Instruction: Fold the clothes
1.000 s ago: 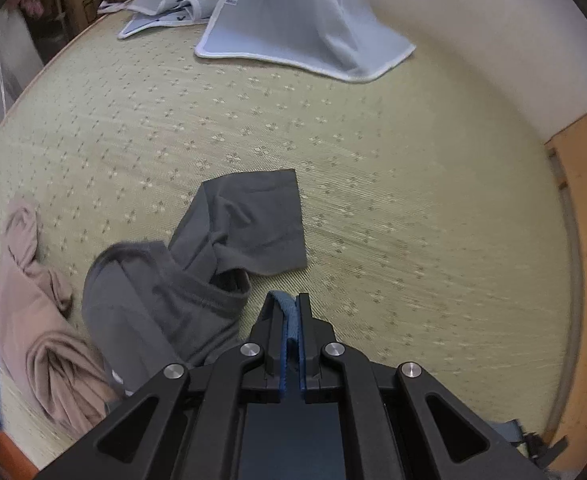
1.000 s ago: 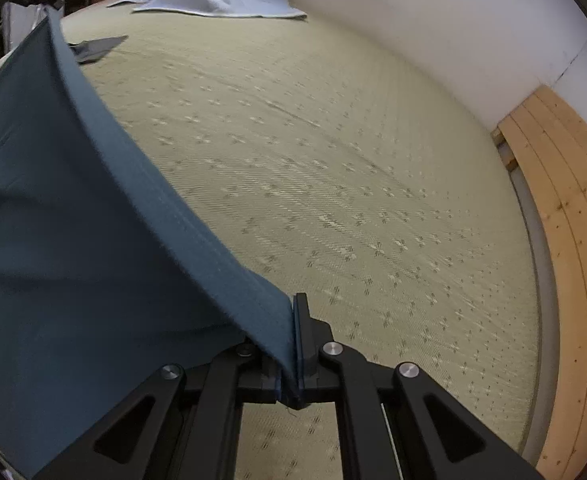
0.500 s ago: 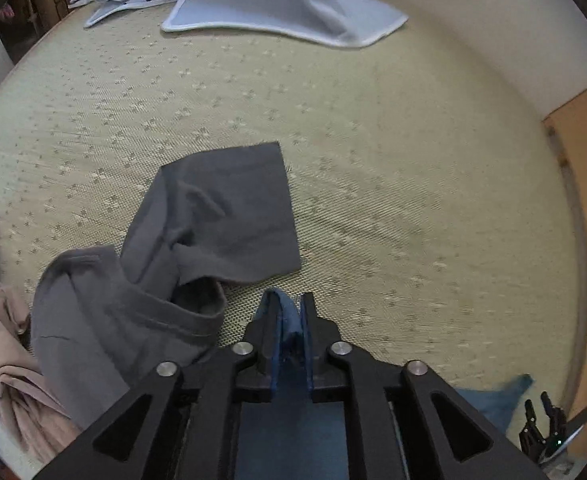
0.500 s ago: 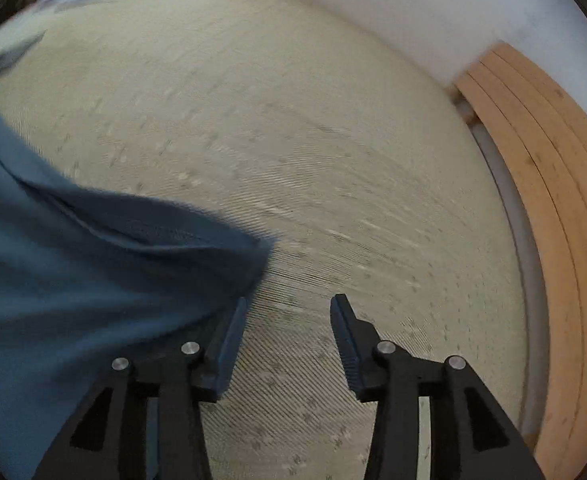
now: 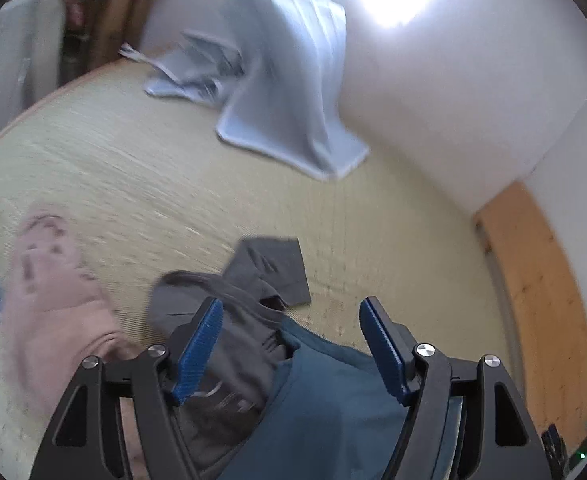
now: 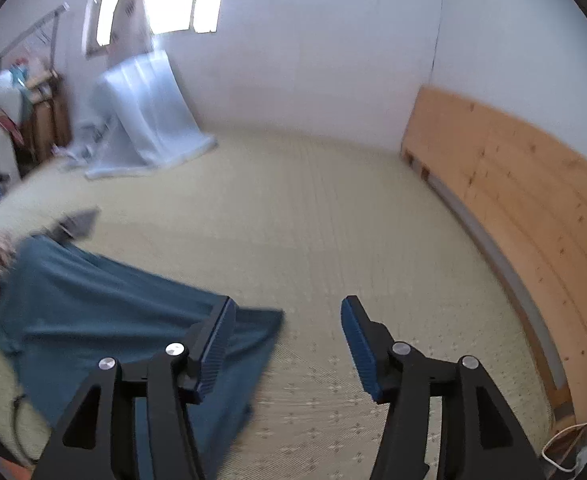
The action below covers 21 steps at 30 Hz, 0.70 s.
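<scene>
A blue garment [image 6: 105, 316] lies spread on the straw mat, released; in the left wrist view its edge [image 5: 333, 400] shows below my fingers. My left gripper [image 5: 291, 344] hovers above it with jaws opening and nothing pressed between the pads. Beside the blue cloth lies a crumpled grey garment [image 5: 245, 292]. My right gripper [image 6: 287, 344] is raised over the mat, jaws opening, its left finger [image 6: 217, 340] in front of the blue garment's corner but not gripping it. A pink garment [image 5: 53, 292] is bunched at the left.
A pale blue curtain [image 5: 289, 92] drapes onto the mat by the far white wall. A wooden board [image 6: 513, 208] borders the mat on the right. Furniture and clutter [image 6: 9, 112] stand at the far left. A white cable [image 6: 565, 444] lies at the lower right.
Both grippers opened and let go of the blue garment, which dropped onto the mat. Both hands lifted and tilted up, so the wall and window came into view.
</scene>
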Motion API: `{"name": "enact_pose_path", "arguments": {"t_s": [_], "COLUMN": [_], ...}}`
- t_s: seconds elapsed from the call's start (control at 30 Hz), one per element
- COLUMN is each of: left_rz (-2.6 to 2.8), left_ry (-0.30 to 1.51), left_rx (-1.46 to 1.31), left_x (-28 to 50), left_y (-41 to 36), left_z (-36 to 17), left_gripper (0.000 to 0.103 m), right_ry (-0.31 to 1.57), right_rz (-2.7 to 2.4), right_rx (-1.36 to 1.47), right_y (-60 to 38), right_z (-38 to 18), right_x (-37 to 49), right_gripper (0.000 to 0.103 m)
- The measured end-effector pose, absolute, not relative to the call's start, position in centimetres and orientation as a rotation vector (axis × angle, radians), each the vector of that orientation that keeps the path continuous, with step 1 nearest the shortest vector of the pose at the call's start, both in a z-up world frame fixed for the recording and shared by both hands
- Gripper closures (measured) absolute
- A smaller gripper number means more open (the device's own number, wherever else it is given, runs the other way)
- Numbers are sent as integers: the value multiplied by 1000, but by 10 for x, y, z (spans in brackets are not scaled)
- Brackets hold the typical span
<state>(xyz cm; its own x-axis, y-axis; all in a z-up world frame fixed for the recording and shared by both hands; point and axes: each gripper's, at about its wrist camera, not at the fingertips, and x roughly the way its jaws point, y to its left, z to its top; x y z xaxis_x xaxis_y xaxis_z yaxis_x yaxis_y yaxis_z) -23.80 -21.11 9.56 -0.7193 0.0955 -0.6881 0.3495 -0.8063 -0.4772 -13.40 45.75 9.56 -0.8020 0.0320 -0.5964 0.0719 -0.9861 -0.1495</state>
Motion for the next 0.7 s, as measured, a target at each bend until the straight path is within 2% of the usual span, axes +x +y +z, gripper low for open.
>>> {"name": "enact_pose_path", "arguments": {"t_s": [0.1,0.23,0.5,0.53,0.63,0.7], "left_rz": [-2681,-2767,-2877,-2889,-2912,-2903], "left_ry": [955,953,896,891,955,1030], "left_rx": [952,772,537,516,518,577], "left_x": [-185,-118,-10,2,19,19], "left_y": [-226,-231,-233,-232,-224,-215], "left_z": [127,168,230,234,217,191], "left_gripper": [20,19,16,14,1,1], "right_ry": [237,187,-32,-49,-79,-88], "right_rz": [-2959,-2920,-2765,-2750,-2728,-2723], "right_rx": [813,612,265,231,170,161], "right_y": [438,415,384,380,368,358], "right_z": [145,195,280,287,299,300], "right_x": [-86,-27,84,95,118,128], "right_gripper": [39,28,17,15,10,10]}}
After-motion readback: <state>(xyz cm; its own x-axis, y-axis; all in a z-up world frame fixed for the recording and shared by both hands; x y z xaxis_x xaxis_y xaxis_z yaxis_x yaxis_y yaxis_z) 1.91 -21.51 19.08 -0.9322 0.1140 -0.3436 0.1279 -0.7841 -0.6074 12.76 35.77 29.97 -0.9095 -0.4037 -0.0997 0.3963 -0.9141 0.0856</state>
